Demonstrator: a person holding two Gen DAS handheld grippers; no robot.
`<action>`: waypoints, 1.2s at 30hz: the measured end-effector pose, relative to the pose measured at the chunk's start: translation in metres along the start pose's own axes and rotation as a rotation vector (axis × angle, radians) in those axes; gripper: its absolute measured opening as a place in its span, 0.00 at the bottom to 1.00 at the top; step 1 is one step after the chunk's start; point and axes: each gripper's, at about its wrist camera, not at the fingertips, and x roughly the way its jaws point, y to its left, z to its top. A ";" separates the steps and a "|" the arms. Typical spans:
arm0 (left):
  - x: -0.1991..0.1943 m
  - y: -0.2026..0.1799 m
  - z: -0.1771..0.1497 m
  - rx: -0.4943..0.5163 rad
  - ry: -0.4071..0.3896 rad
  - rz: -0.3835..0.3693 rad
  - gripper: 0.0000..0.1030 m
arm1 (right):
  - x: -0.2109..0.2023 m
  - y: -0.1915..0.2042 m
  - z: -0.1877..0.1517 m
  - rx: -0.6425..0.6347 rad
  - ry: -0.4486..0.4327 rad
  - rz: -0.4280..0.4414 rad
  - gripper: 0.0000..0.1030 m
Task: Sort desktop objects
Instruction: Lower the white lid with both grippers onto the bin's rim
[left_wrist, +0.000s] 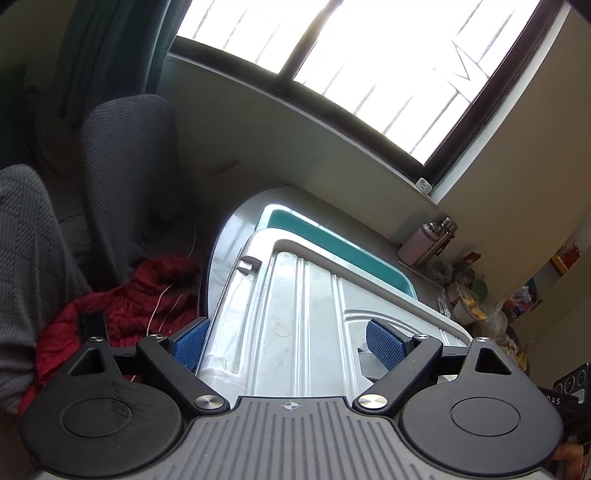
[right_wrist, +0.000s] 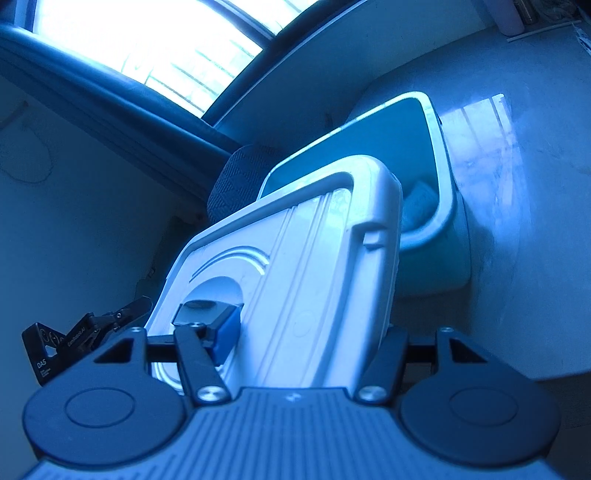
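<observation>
White ribbed plastic lid (left_wrist: 295, 314) clamped at opposite ends by left gripper (left_wrist: 291, 343) and right gripper (right_wrist: 306, 332); long axis spans between them, far edge over teal open bin (left_wrist: 332, 243).

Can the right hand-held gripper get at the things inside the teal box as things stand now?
Probably not. The right hand-held gripper is clamped on the white lid, and that lid sits tilted across most of the teal box opening.

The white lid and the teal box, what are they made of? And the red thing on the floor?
The white lid looks like hard moulded plastic: smooth, slightly glossy, with raised ribs. The teal box seems plastic too, with a smooth rounded rim. The red thing looks like soft quilted fabric, probably a puffy jacket, since it is crumpled and stitched in rows.
</observation>
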 end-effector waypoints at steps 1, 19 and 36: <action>0.005 0.000 0.006 0.003 0.003 0.001 0.88 | 0.004 0.000 0.006 0.001 -0.001 -0.001 0.59; 0.104 -0.007 0.076 0.009 0.043 0.002 0.88 | 0.055 -0.024 0.093 0.031 -0.002 -0.022 0.59; 0.201 -0.013 0.087 -0.022 0.097 0.033 0.88 | 0.092 -0.062 0.155 0.014 0.054 -0.064 0.59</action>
